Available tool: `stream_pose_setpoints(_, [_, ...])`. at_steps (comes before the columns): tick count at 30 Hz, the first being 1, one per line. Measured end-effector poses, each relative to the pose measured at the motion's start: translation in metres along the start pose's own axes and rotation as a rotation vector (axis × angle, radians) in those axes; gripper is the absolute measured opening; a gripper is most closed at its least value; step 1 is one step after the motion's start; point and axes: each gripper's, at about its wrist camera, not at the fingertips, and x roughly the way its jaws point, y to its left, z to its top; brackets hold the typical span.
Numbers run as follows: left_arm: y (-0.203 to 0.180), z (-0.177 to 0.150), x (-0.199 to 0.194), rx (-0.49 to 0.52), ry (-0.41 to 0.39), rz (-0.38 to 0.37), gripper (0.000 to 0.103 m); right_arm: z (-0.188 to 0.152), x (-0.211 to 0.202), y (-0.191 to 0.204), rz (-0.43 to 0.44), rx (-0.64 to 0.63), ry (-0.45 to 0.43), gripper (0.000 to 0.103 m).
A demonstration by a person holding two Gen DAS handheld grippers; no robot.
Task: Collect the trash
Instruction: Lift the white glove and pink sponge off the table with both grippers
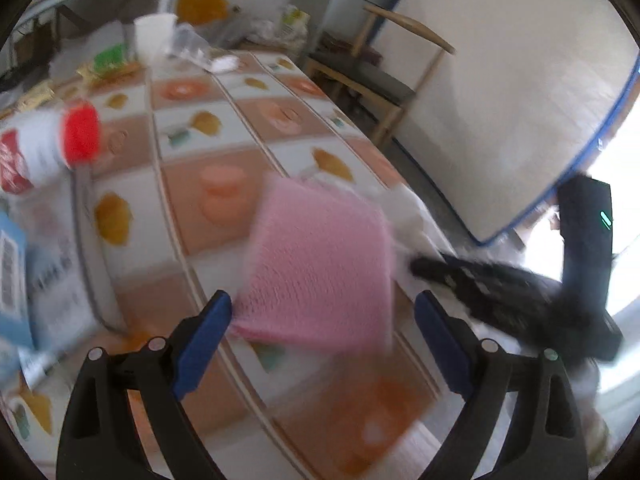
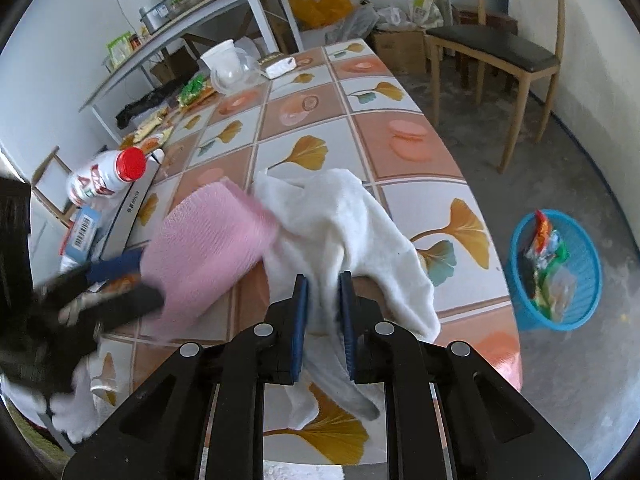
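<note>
Trash sits mostly in the blue basket (image 2: pixel 554 270) on the floor, well apart from the desk (image 2: pixel 412 136). My right fingers (image 2: pixel 323 280) pinch a fold of the white cloth (image 2: pixel 340 216), likely lifting it clear. My left fingers (image 1: pixel 322 308) are spread before the pink cloth (image 1: pixel 320 264), gripping nothing. Red-capped bottle (image 2: pixel 104 176) and barcode box (image 2: pixel 82 232): print unreadable.

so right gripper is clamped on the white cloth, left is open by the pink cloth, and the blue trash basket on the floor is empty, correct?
Not quite: the blue basket already holds wrappers, as the right wrist view shows. The rest stands: the right gripper is shut on the white cloth, and the left gripper is open by the pink cloth.
</note>
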Motion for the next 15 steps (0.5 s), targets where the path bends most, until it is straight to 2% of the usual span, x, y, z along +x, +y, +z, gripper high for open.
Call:
stream_pose_setpoints(3, [-0.009,-0.010,-0.006,0.011,0.019,-0.029,0.090,0.001,0.001,-0.002,0.025,0.013,-0.003,0.015])
stream_pose_setpoints(9, [-0.016,-0.001,-0.003,-0.001,-0.035,0.140,0.092,-0.002,-0.004,-0.006,0.034,0.040,-0.013,0.015])
stream_pose_setpoints(13, [-0.014,0.014,0.007,-0.049,-0.037,0.152,0.092,-0.005,-0.008,-0.009,0.026,0.045,-0.018,0.015])
stream_pose_setpoints(15, [-0.017,0.019,0.015,-0.037,-0.031,0.160,0.092,-0.005,-0.008,-0.010,0.027,0.050,-0.019,0.015])
